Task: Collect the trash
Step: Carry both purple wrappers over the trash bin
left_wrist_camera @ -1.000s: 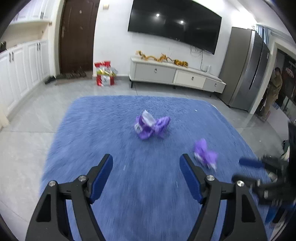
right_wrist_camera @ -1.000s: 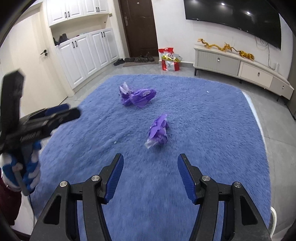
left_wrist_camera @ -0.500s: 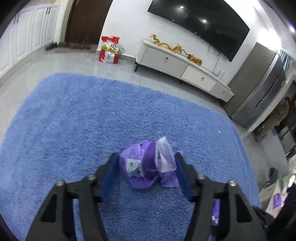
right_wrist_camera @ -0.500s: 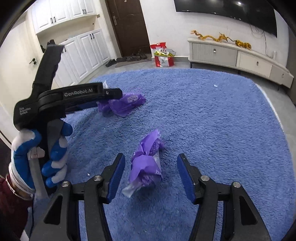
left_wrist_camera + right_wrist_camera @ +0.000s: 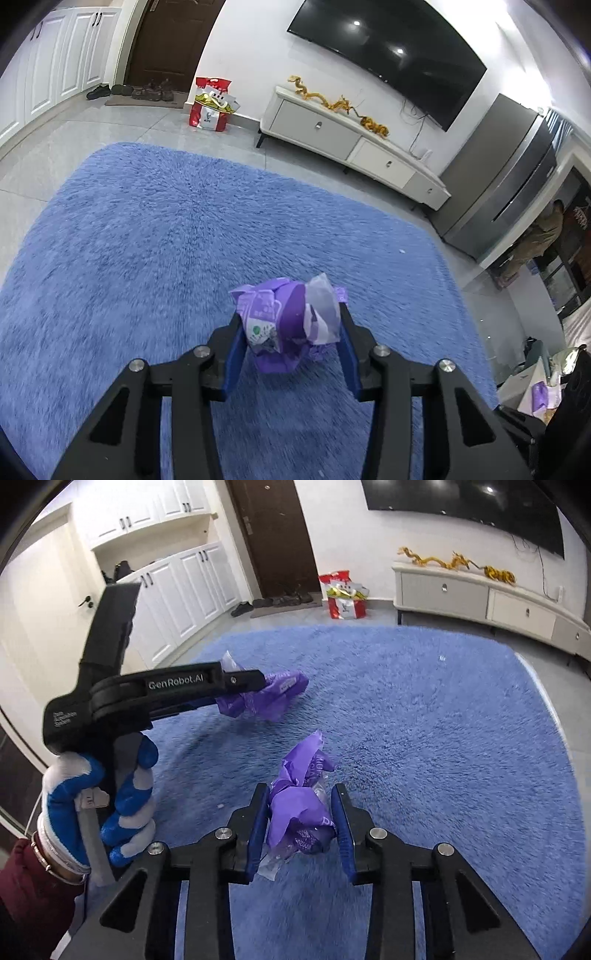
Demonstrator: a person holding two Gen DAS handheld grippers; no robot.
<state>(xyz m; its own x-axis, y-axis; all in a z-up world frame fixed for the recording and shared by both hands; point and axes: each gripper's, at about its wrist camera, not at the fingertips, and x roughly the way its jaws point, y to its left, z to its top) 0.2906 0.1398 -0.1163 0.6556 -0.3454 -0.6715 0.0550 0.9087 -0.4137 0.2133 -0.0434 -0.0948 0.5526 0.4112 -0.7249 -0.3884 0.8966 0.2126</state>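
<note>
A crumpled purple wrapper [image 5: 280, 325] with a clear plastic flap lies on the blue rug [image 5: 147, 240]. My left gripper [image 5: 289, 314] is around it, jaws closing, and both blue pads touch its sides. A second purple wrapper [image 5: 299, 812] sits between the pads of my right gripper [image 5: 300, 790], whose jaws are also closing and pressing on it. The right wrist view shows the left gripper [image 5: 236, 690] from the side, held by a gloved hand [image 5: 122, 812], its tips on the first wrapper [image 5: 273, 698].
The rug [image 5: 443, 738] covers most of the floor. A red bag [image 5: 210, 107] stands by the wall, a low white TV cabinet [image 5: 351, 140] beside it, a grey fridge [image 5: 498, 177] to the right, white cupboards [image 5: 177, 590] on the left. A person [image 5: 535, 240] stands in the far doorway.
Both grippers came forward and down over the two wrappers. Their jaws narrowed from wide apart to touching the wrappers. The left gripper also rolled slightly.
</note>
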